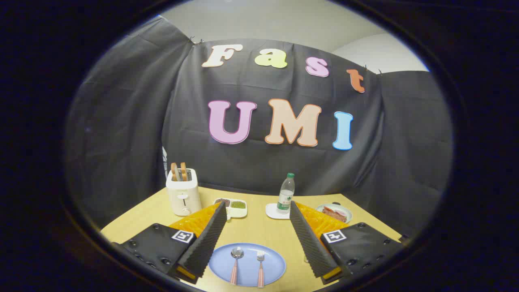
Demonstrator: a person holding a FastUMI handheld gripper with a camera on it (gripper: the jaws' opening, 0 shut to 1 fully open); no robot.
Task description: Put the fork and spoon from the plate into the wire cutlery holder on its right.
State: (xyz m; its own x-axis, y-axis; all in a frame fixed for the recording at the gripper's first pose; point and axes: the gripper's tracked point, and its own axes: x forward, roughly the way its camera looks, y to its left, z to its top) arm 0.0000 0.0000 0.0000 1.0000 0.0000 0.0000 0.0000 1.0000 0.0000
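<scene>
Silver spoon [236, 259] and fork [260, 262] with pink checked handles lie side by side on the round blue plate [275, 265]. Gripper [257, 227] hangs over them, fingers spread wide. Probably light, stiff and slippery, so pinching mid-handle looks safest.

A white toaster [183, 197] with two bread slices [179, 171] stood on the wooden table [251, 229] beyond the left finger. Further right were a small compartment dish [233, 206], a water bottle [286, 193] on a white coaster [275, 212], and a food plate [335, 212].
</scene>
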